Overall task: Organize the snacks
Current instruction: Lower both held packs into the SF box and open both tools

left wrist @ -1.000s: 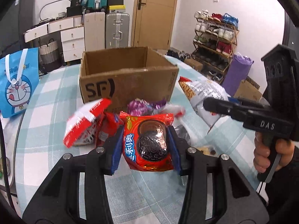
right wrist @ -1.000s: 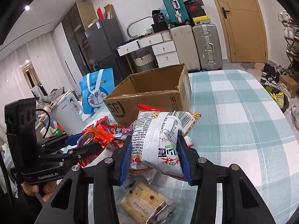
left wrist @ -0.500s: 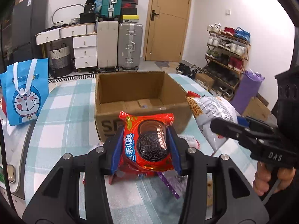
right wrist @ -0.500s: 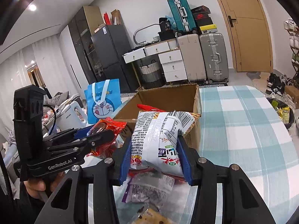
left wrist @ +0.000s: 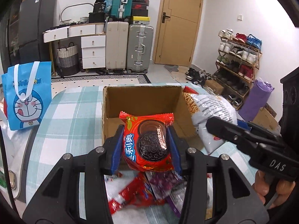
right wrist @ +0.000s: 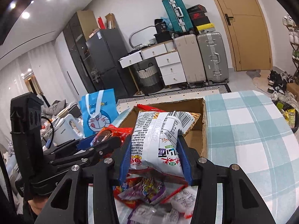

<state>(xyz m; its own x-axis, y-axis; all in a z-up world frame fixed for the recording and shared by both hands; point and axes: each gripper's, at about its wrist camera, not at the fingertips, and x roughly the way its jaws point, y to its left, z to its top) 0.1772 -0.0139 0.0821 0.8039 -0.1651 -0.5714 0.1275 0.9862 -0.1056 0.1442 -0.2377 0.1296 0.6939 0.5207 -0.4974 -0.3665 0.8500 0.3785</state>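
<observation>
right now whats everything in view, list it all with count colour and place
cardboard box: 1, brown, open on the checked table, nothing visible inside
cookie packet: 1, red, clamped in the left gripper at the box's near edge
chip bag: 1, white and silver, clamped in the right gripper, at the box's near right corner
loose snack packets: several, red, purple, clear, on the table before the box
gift bag: 1, blue cartoon print, table's left side
table: 1, teal-white check cloth
suitcases: 3, teal, beige, silver, back wall
shoe rack: 1, wooden, right wall
left gripper: black, blue pads, shut
right gripper: black, blue pads, shut
</observation>
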